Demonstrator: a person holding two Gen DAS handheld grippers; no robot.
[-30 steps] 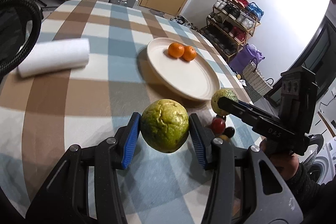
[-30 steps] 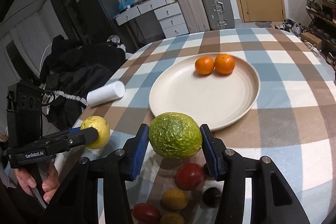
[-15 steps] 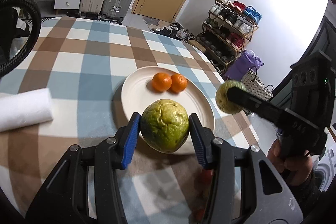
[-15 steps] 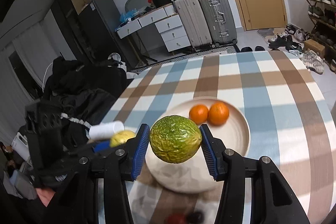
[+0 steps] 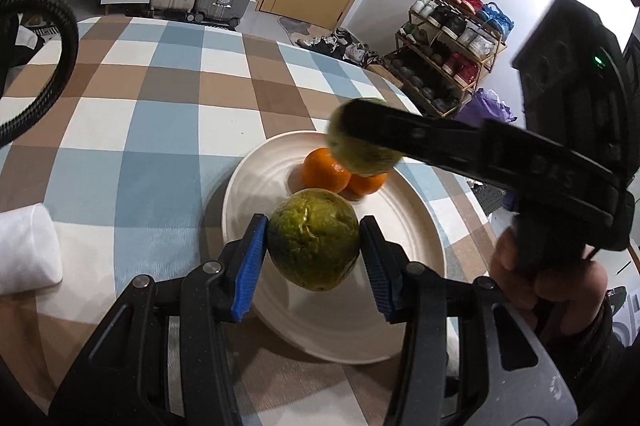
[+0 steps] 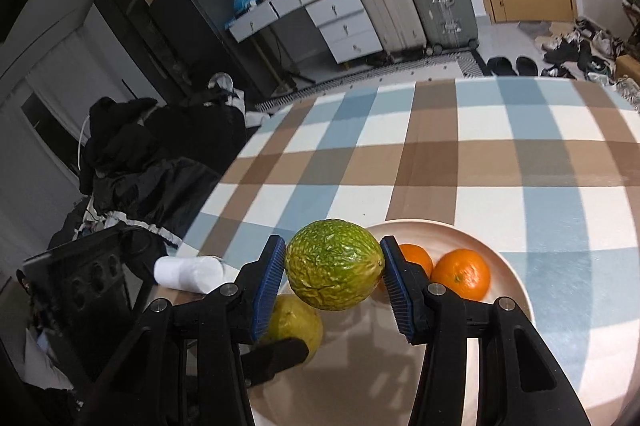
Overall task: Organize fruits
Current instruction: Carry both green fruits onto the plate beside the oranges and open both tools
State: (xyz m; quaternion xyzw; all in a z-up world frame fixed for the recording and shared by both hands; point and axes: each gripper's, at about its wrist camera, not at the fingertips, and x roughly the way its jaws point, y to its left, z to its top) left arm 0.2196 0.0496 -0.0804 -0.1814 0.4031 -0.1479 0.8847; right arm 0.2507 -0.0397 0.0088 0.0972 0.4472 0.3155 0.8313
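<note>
- On the far left, the white paper roll now lies at the edge of our view on the checked tablecloth; a second ago it sat well ahead of us, so we have swung both tools away from it and toward the plate.
- Our left gripper stays clamped on a wrinkled yellow-green fruit, blue pads pressed to both its sides. A second ago this fruit hung over bare cloth short of the plate; now it hangs over the near part of the cream plate, apart from its surface as far as we can judge.
- On the plate, just beyond that fruit, the two oranges sit touching each other, unmoved.
- Our right gripper also keeps a firm hold on a greener wrinkled fruit. It has travelled from beside the plate, over the small red and dark fruits we no longer see, to above the oranges, higher than the left one.
- On the right of the left view, the right tool's black finger crosses in front of its fruit, with a hand gripping the handle below.
- We judge that carrying is nearly done: both fruits now need lowering and releasing, and the right one wants a spot clear of the oranges so nothing rolls.
</note>
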